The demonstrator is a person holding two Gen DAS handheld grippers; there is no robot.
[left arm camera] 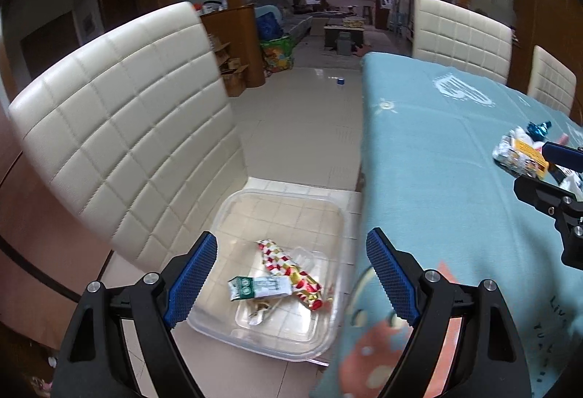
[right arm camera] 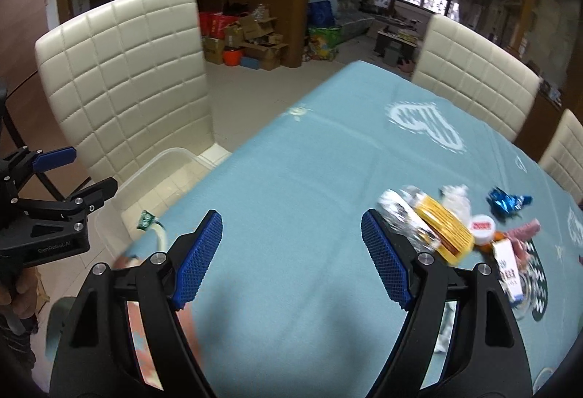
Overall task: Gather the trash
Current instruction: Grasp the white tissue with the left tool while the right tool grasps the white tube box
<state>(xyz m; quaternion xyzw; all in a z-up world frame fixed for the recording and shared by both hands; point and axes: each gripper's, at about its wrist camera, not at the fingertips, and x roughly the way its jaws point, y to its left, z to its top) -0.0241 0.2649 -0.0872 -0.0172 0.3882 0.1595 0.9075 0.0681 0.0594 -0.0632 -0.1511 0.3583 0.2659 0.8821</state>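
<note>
— Blue-padded left gripper (left arm camera: 291, 276): jaws spread, nothing between, over clear bin (left arm camera: 233, 205) on chair seat, wrappers (left arm camera: 277, 279) inside.
— Right gripper (right arm camera: 291, 259)?
— Jaws wide, empty, above teal tabletop (right arm camera: 309, 161); trash pile (right arm camera: 448, 227) just beyond right fingertip.

Your left wrist view looked down, close over chair (left arm camera: 120, 128); right looked across bench (right arm camera: 309, 179); both shared chair, bench.

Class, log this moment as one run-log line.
left gripper: open, empty | right gripper: open, empty | clear bin: holds wrappers | blue tablecloth: trash remains
</note>
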